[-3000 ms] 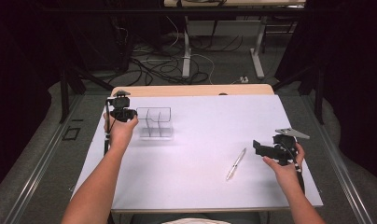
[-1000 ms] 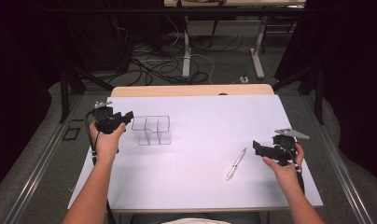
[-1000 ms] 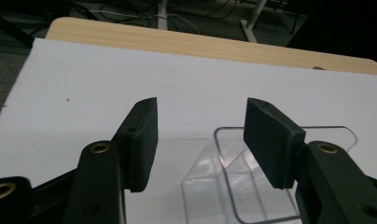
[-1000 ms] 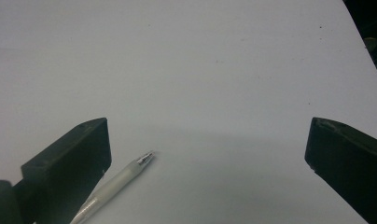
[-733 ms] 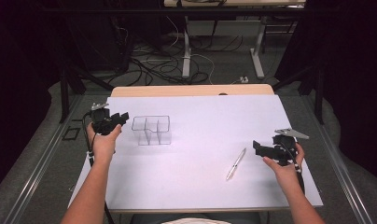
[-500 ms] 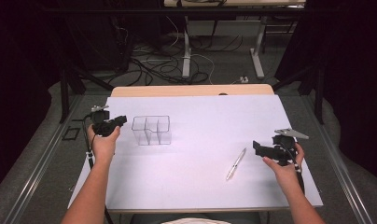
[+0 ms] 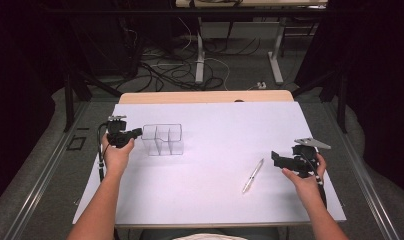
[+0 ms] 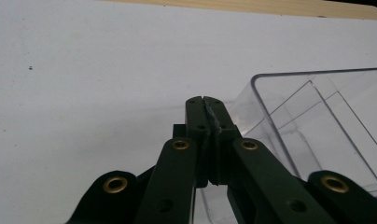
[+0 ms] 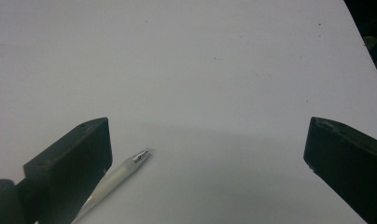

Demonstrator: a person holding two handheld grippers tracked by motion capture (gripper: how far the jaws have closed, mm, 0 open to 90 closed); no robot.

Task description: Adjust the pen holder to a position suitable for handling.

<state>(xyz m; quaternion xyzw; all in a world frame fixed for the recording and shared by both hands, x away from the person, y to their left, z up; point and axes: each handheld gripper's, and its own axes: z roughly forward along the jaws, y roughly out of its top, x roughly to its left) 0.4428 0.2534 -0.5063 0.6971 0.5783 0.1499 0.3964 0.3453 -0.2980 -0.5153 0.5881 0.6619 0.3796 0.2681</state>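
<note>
A clear plastic box point(image 7: 162, 139) with three compartments stands on the white table cover, left of centre. Just left of it is my left gripper point(image 7: 136, 132), held low; its jaws have just been closing and now meet with nothing between them. In the left gripper view the shut tips point(image 8: 206, 100) lie beside the box's corner point(image 8: 317, 116) without gripping it. A silver pen point(image 7: 253, 175) lies right of centre. My right gripper point(image 7: 274, 157) hovers just right of the pen, open. In the right gripper view the pen point(image 9: 116, 177) lies by the left jaw, and the gripper point(image 9: 205, 128) is empty.
The white cover point(image 7: 215, 120) spreads over most of the table, with a strip of bare wood point(image 7: 205, 96) at the far edge. Cables and table legs point(image 7: 200, 55) lie on the floor beyond. The person's forearms enter from the bottom.
The left gripper has drawn away from the clear box's left end and sunk toward the table, its jaws closing together. The right gripper and the pen have not moved.
</note>
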